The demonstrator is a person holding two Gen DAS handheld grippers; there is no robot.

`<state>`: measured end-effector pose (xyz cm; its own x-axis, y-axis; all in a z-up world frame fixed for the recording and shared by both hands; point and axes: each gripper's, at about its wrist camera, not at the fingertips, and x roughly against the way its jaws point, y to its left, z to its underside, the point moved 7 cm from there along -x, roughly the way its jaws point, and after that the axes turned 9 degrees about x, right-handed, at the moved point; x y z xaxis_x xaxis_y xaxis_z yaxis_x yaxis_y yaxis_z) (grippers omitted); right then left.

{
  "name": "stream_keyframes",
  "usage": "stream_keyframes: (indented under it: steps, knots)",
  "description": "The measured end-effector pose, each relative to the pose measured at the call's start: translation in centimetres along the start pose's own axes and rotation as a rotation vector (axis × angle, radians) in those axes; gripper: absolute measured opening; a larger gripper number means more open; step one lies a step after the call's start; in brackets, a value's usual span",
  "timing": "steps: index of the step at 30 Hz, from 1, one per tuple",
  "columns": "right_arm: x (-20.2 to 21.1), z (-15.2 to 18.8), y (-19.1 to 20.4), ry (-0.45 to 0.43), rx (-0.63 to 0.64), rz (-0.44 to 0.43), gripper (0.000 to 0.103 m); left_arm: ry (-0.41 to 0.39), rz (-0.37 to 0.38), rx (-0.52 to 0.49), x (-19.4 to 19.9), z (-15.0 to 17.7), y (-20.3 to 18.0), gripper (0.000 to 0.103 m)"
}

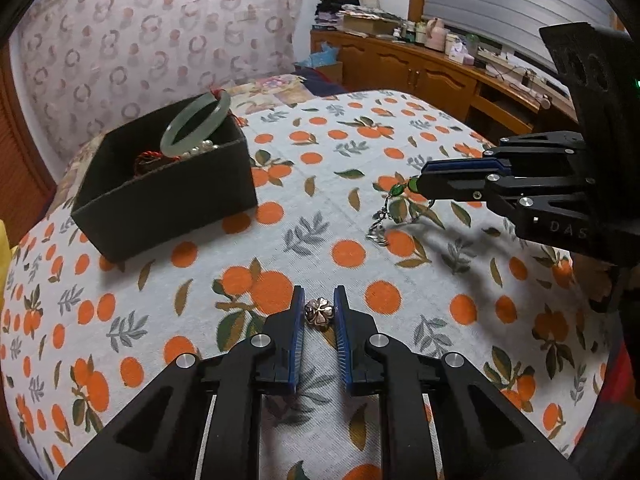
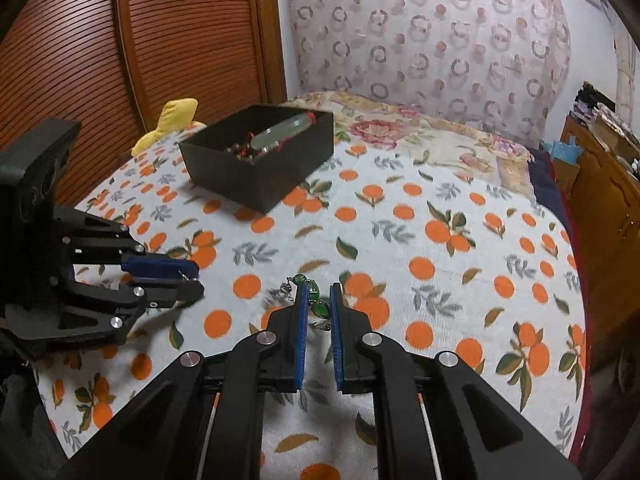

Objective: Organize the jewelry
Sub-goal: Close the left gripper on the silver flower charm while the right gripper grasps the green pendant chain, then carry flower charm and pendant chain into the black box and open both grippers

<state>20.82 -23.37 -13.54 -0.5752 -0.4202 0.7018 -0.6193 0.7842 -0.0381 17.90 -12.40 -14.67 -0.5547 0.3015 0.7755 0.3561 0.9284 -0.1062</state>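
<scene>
A black jewelry box (image 1: 168, 196) stands on the orange-print tablecloth at the far left, holding a pale green bangle (image 1: 196, 124), pearls and red cord; it also shows in the right wrist view (image 2: 260, 160). My left gripper (image 1: 319, 300) is shut on a small metal flower charm (image 1: 319, 313) just above the cloth. My right gripper (image 2: 319, 296) is shut on a green-stone chain bracelet (image 2: 320, 309), whose silver chain end (image 1: 380, 224) hangs down to the cloth. The right gripper (image 1: 420, 182) also shows in the left wrist view, and the left gripper (image 2: 192, 280) in the right wrist view.
A quilted floral cover (image 2: 440, 140) lies beyond the tablecloth. A yellow soft item (image 2: 172, 120) sits behind the box by a wooden slatted door (image 2: 120, 60). A wooden cabinet (image 1: 440, 72) with clutter runs along the far right wall.
</scene>
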Motion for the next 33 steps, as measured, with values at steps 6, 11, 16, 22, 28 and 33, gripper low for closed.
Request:
stream_keyframes:
  steps: [6, 11, 16, 22, 28, 33]
  knots:
    - [0.9, -2.8, 0.3, -0.061, 0.017, 0.001, 0.012, -0.048, -0.018, 0.030, 1.2, -1.7, 1.5, 0.014]
    - [1.4, -5.3, 0.5, -0.104, 0.036, 0.005, 0.012, -0.088, -0.044, 0.062, 2.1, -3.7, 3.3, 0.014]
    - [1.8, -8.0, 0.5, -0.146, 0.051, 0.009, 0.012, -0.123, -0.071, 0.094, 2.7, -5.7, 5.4, 0.014]
    - [1.8, -11.6, 0.5, -0.193, 0.073, 0.011, 0.012, -0.152, -0.102, 0.130, 2.8, -8.1, 8.0, 0.014]
    - [0.9, -14.3, 0.9, -0.211, 0.095, 0.008, 0.012, -0.161, -0.121, 0.157, 2.3, -9.2, 9.8, 0.014]
    - [-0.7, -15.4, 1.2, -0.199, 0.094, -0.016, 0.012, -0.164, -0.126, 0.177, 2.1, -9.8, 10.7, 0.014]
